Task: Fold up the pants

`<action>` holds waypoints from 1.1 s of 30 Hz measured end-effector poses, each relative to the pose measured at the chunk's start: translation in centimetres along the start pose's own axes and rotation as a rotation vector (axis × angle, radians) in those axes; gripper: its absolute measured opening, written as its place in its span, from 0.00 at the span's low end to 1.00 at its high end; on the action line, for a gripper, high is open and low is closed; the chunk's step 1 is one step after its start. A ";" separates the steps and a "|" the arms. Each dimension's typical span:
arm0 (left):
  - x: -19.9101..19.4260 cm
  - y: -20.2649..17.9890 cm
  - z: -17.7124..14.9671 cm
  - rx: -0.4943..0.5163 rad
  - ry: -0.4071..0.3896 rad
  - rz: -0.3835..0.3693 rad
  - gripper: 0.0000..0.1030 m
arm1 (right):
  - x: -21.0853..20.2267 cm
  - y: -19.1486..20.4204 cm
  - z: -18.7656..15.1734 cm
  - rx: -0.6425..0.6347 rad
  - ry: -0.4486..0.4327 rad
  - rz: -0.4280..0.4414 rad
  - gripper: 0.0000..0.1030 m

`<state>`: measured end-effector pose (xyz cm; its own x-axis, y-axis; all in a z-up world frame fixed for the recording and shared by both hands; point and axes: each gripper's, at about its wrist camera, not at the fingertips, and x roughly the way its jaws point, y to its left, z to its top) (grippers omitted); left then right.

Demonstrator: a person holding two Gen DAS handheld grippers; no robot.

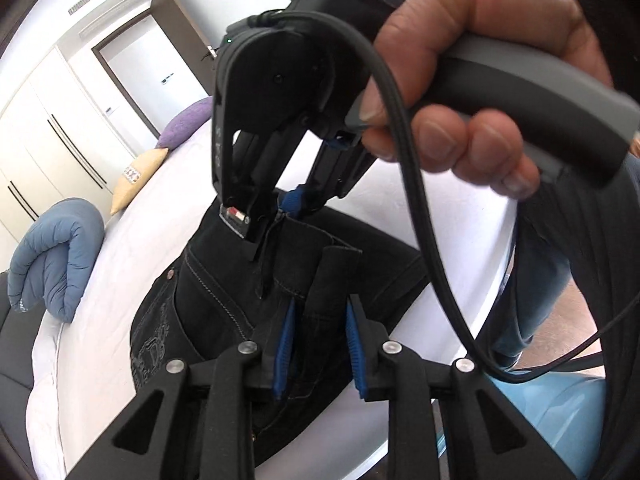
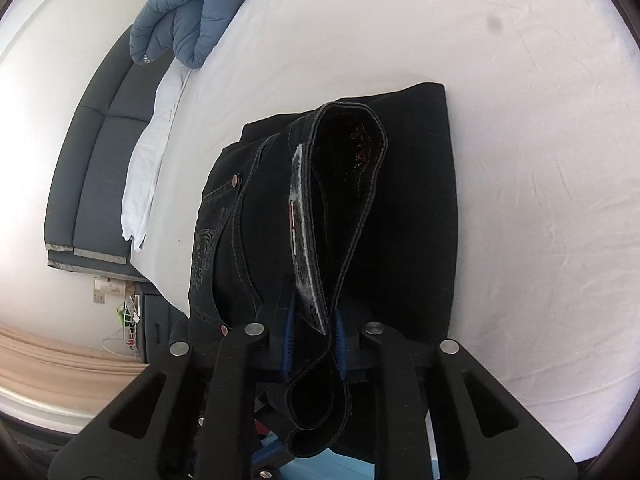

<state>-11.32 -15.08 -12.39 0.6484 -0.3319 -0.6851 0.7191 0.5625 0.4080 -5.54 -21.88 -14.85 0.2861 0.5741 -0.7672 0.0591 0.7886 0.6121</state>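
Observation:
Black jeans (image 2: 400,220) lie partly folded on the white bed (image 2: 520,120), with the waistband lifted toward both cameras. My right gripper (image 2: 316,336) is shut on the waistband edge by the inner label, its blue pads pinching the cloth. In the left wrist view that right gripper (image 1: 272,216) comes down from above in a person's hand (image 1: 460,80), its tips on the jeans (image 1: 224,292). My left gripper (image 1: 320,350) stands slightly apart around a fold of the same waistband. The cloth sits between its blue pads (image 1: 285,344) without looking pinched.
A rolled blue duvet (image 2: 192,12) lies at the bed's head beside a grey padded headboard (image 2: 92,184). A yellow pillow (image 1: 136,176) and a purple pillow (image 1: 186,126) sit farther along. A black cable (image 1: 420,220) loops from the right gripper. The person's leg (image 1: 532,300) stands at the bed's edge.

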 end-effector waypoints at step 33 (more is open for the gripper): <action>0.4 20.0 -4.3 -0.736 -0.035 -0.268 0.50 | -5.5 -1.2 -1.3 0.038 -0.109 0.255 0.17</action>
<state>2.28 -0.70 -7.09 0.4926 -0.5438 -0.6795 0.5095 0.8132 -0.2815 -8.45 -25.72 -11.66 0.3977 0.7243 -0.5632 0.0069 0.6114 0.7913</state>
